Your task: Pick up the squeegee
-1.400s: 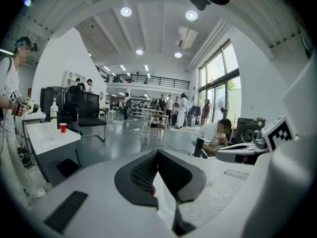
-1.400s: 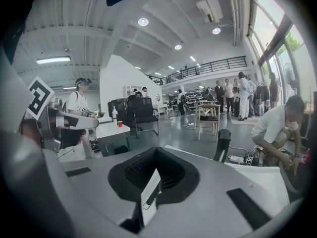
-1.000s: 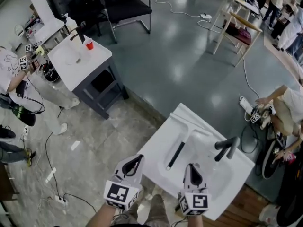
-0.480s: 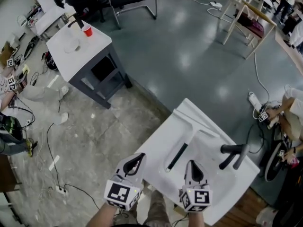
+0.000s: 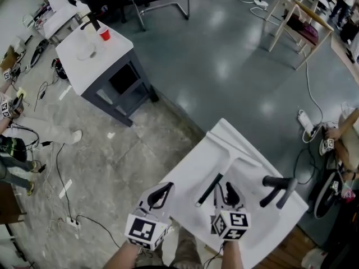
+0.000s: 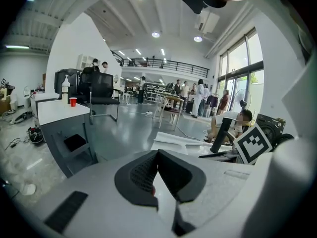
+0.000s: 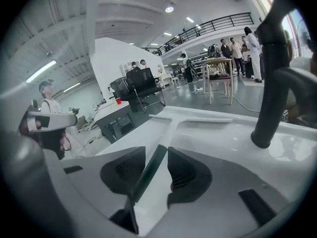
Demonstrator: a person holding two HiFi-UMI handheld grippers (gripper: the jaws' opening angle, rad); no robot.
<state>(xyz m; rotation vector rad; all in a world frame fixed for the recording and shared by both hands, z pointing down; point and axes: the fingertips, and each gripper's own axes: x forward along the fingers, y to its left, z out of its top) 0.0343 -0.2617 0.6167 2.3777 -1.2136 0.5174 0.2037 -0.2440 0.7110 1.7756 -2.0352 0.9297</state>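
The squeegee [image 5: 207, 191] lies on the white sink top [image 5: 188, 170], its black handle toward me and its white blade [image 5: 231, 148] at the far end. My right gripper [image 5: 225, 189] is low over the handle's near end. In the right gripper view the handle [image 7: 148, 171] runs between the two jaws, which are opening; a gap shows beside the right pad [image 7: 185, 172]. The blade [image 7: 190, 118] lies farther ahead. My left gripper [image 5: 163, 189] hovers at the sink's near left corner, with its jaws meeting at the tips [image 6: 158, 153] and nothing between them.
A black faucet [image 5: 277, 187] stands right of the right gripper and looms tall in the right gripper view [image 7: 270, 78]. Across the floor stands a grey table [image 5: 92, 66] with a red cup [image 5: 104, 34]. Chairs, floor cables and people sit around the edges.
The right gripper has come down and forward over the squeegee handle, and its jaws have parted around it. The left gripper has sunk a little.
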